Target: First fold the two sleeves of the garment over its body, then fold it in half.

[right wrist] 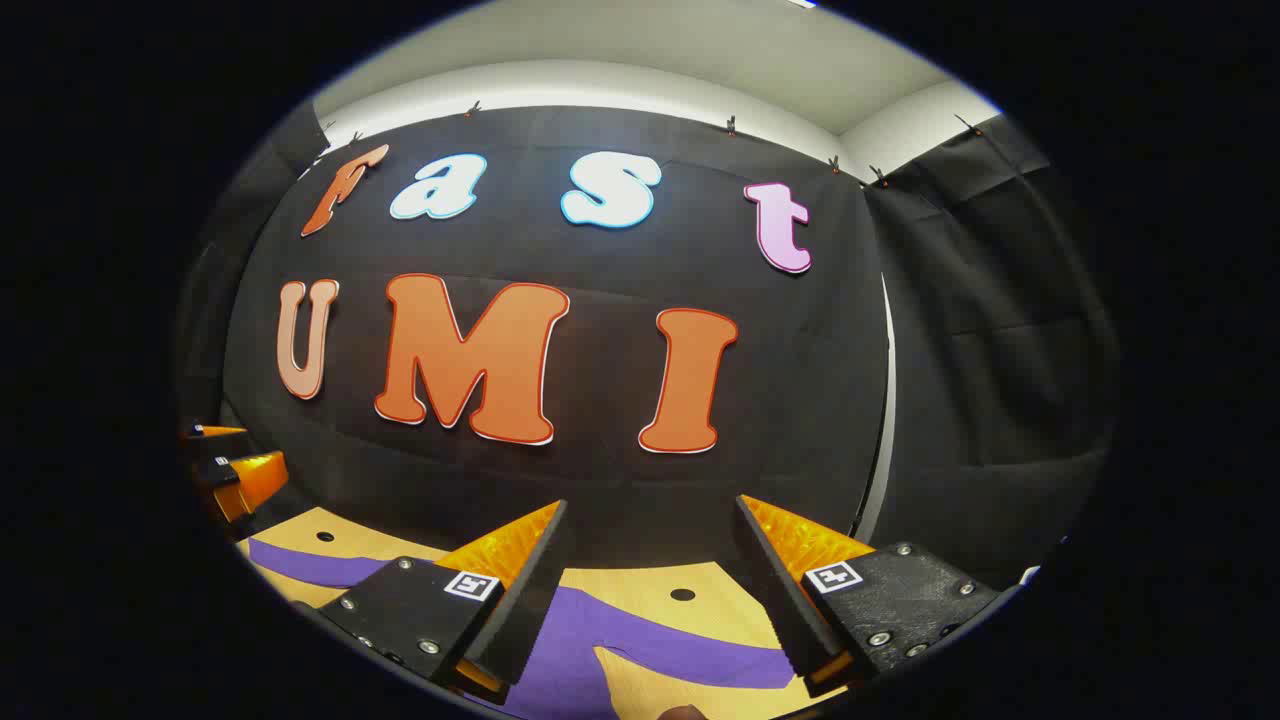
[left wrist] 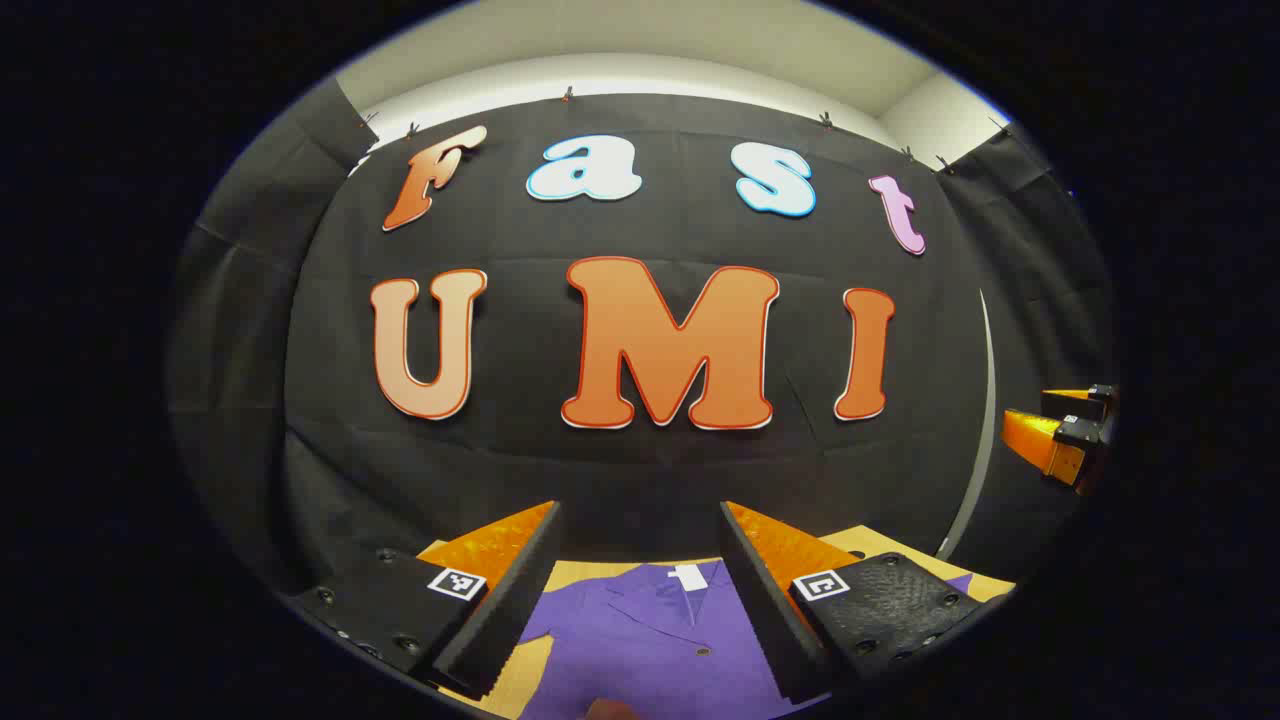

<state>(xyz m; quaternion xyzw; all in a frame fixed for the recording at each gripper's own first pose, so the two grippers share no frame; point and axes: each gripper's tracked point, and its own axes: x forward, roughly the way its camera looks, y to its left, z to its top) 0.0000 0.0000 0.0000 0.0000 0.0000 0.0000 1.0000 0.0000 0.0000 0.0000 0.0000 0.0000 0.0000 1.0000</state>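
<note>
On the desk (right wrist: 640, 585) the purple garment (left wrist: 660, 640) lies apparently flat; your left gripper (left wrist: 640, 590) and right gripper (right wrist: 650, 590) hover spread wide, holding nothing.

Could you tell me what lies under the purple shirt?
The shirt lies flat on a wooden table, whose bare top shows around it, with small holes. The wood directly beneath the cloth is covered and cannot be seen.

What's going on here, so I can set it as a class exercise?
A person holds two grippers above a purple garment lying flat on a wooden table. The left gripper hangs open above the collar; the right gripper hangs open above a spread sleeve. Neither grips cloth, and no fold is visible yet.
</note>
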